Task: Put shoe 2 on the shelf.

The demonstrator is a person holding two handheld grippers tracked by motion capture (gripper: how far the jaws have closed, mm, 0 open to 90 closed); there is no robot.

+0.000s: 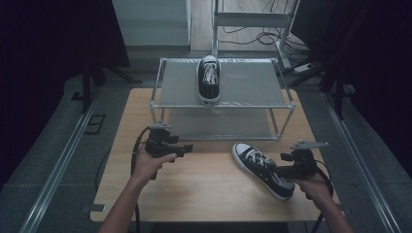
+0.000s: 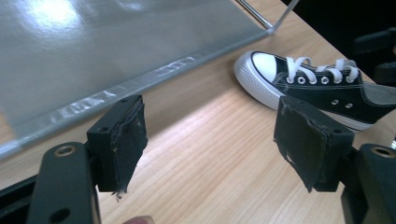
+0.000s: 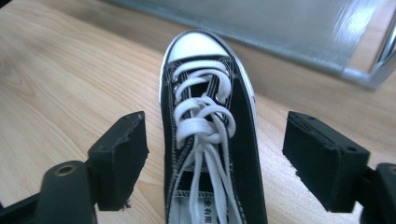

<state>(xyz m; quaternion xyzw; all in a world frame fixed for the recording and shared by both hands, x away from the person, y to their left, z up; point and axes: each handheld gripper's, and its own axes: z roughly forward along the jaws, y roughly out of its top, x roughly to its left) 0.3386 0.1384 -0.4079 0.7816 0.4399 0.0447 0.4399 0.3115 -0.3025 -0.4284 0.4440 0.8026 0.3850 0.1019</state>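
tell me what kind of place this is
Probably a recording studio or lab set up for demonstrations: a wooden table with a metal shoe rack, dark curtains around, floor rails and loose cables behind.

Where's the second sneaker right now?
In the high view the sneaker on the table lies front right, toe toward the rack, between the right gripper's open jaws.

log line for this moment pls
right gripper: open behind table shoe | left gripper: open, empty | second shoe: on rack
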